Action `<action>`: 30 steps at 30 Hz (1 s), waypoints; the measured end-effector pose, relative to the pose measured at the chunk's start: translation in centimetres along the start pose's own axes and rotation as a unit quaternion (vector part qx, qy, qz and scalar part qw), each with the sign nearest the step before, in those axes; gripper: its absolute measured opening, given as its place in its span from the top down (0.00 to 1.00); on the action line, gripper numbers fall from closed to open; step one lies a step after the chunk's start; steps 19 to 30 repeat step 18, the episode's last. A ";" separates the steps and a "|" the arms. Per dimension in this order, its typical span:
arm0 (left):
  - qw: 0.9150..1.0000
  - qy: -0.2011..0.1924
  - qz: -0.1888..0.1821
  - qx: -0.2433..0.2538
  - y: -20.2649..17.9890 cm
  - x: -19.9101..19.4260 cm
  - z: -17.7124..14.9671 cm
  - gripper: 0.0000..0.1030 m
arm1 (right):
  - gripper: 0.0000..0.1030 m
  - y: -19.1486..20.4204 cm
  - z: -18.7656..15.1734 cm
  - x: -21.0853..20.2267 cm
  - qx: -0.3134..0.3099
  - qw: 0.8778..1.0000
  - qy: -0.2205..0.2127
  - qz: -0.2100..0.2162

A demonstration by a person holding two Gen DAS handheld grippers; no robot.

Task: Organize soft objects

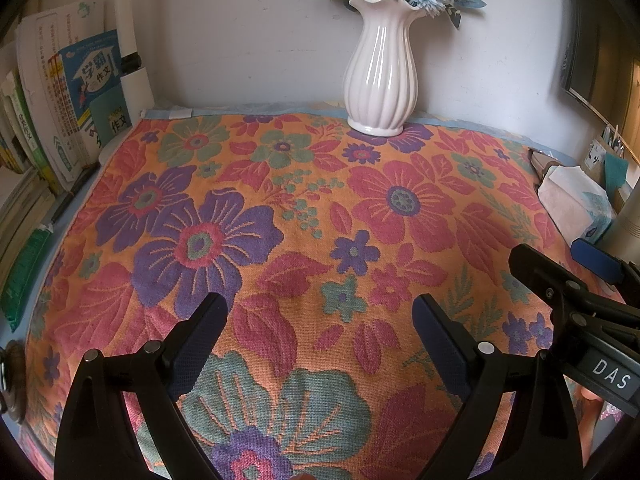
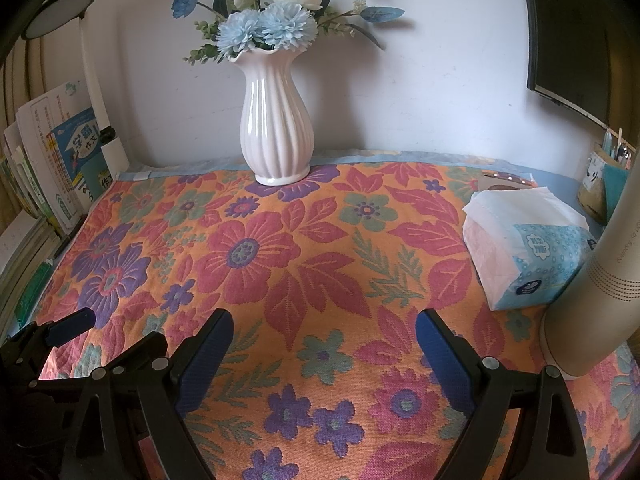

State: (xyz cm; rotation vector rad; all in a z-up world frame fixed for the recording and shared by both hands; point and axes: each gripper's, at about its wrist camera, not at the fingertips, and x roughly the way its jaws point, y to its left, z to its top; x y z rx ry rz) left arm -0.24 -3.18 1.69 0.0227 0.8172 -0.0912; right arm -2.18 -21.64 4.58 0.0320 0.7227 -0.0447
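Observation:
A floral towel [image 1: 320, 216] in orange, red and purple lies spread flat over the desk; it also fills the right wrist view [image 2: 312, 264]. My left gripper [image 1: 320, 312] is open and empty above the towel's near part. My right gripper [image 2: 324, 328] is open and empty above the towel's near middle. The right gripper shows at the right edge of the left wrist view [image 1: 568, 280]. The left gripper shows at the lower left of the right wrist view [image 2: 72, 328]. A soft tissue pack [image 2: 532, 248] lies on the towel's right side, also seen in the left wrist view [image 1: 572, 204].
A white ribbed vase [image 1: 380, 68] with blue flowers stands on the towel's far edge [image 2: 278, 132]. Books [image 1: 60, 120] lean at the left. A pale cylinder [image 2: 600, 272] stands at the right near the tissues. A pen holder [image 2: 604, 184] sits far right.

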 end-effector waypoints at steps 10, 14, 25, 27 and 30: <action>1.000 -0.005 0.006 0.005 -0.1 -0.1 0.0 0.09 | 0.11 0.0 0.0 0.0 0.000 1.000 0.000 0.001; 0.998 -0.035 0.035 0.025 -0.7 -0.9 -0.1 0.09 | 0.11 0.0 -0.1 -0.1 0.003 1.000 -0.001 0.005; 0.998 -0.019 0.039 0.041 -1.1 -0.4 -0.1 0.09 | 0.11 0.2 -0.2 0.0 -0.002 1.000 0.003 0.006; 0.998 -0.019 0.039 0.041 -1.1 -0.4 -0.1 0.09 | 0.11 0.2 -0.2 0.0 -0.002 1.000 0.003 0.006; 0.998 -0.019 0.039 0.041 -1.1 -0.4 -0.1 0.09 | 0.11 0.2 -0.2 0.0 -0.002 1.000 0.003 0.006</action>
